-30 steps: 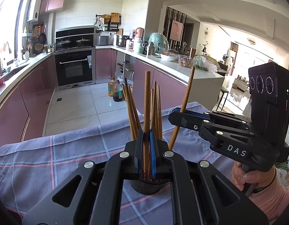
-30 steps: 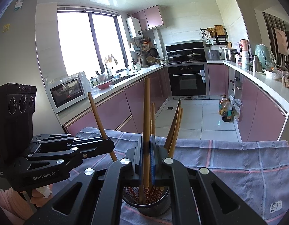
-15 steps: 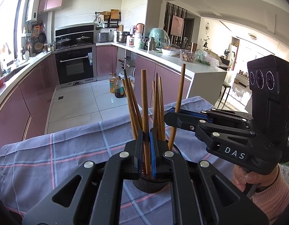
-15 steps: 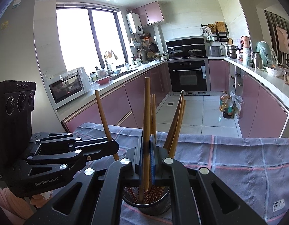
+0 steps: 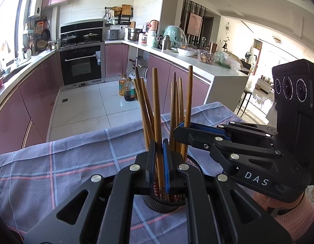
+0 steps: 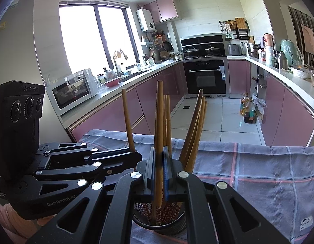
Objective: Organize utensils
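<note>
Over the black holder, both grippers' jaws each clamp one chopstick.

This is a home kitchen. Pink cabinets run under a white counter along both walls. At the far end a built-in oven stands below a stove with two pots. A microwave and a sink are near the window. Oil bottles stand on the tiled floor. A living room opens beyond.
</note>
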Demonstrator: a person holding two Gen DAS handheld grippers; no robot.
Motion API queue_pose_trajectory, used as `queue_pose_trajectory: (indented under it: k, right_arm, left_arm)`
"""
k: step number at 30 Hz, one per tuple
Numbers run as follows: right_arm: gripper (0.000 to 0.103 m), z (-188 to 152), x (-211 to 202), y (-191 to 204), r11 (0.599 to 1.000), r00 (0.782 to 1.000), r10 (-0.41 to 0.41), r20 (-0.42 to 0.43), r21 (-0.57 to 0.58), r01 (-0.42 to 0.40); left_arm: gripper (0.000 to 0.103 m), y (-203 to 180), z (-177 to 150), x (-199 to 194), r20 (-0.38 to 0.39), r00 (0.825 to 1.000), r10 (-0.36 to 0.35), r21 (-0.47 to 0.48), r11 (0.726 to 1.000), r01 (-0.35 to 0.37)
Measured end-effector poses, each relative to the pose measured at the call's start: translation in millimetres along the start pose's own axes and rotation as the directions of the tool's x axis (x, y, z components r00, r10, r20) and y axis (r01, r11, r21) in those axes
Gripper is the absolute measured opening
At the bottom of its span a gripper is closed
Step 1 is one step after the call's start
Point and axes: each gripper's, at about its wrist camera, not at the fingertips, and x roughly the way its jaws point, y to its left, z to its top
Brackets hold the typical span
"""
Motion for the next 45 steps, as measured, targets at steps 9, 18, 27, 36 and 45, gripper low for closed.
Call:
queue_pose_trajectory:
  k: [9, 18, 27, 36, 45]
  right_arm:
    - [0.007, -0.6, 5.0, -10.8, 0.999, 1.0, 0.0, -0.01, 0.041, 0.001]
    - [0.035, -11.9, -8.9, -8.3, 0.999, 1.0, -0.029, 0.007, 0.032, 0.028]
    - [0.085, -31.0, -36.9, 10.0, 0.993, 0.99, -0.109, 0.089, -0.024, 0.112]
    - [0.096, -53.5, -54.3, 27.9, 0.976, 0.964, -0.203, 0.173, -0.039, 0.213]
    - [0.096, -61.1, -75.0, 44.4, 0.957, 0.931, -0.26, 0.256, -0.058, 0.284]
  left_arm:
    - [0.008, 7.2, -2.9, 11.1, -0.018, 1.0, -0.009, -0.011, 1.0, 0.009]
    - [0.035, 17.9, -21.3, 4.0, 0.015, 1.0, 0.006, -0.042, 0.999, -0.005]
    - [0.09, 31.9, -56.7, -44.9, 0.176, 0.967, 0.183, -0.072, 0.982, -0.173]
    - [0.097, 37.8, -84.3, -88.4, 0.274, 0.911, 0.31, -0.125, 0.95, -0.286]
    - [0.097, 34.7, -102.8, -125.5, 0.34, 0.858, 0.384, -0.168, 0.923, -0.347]
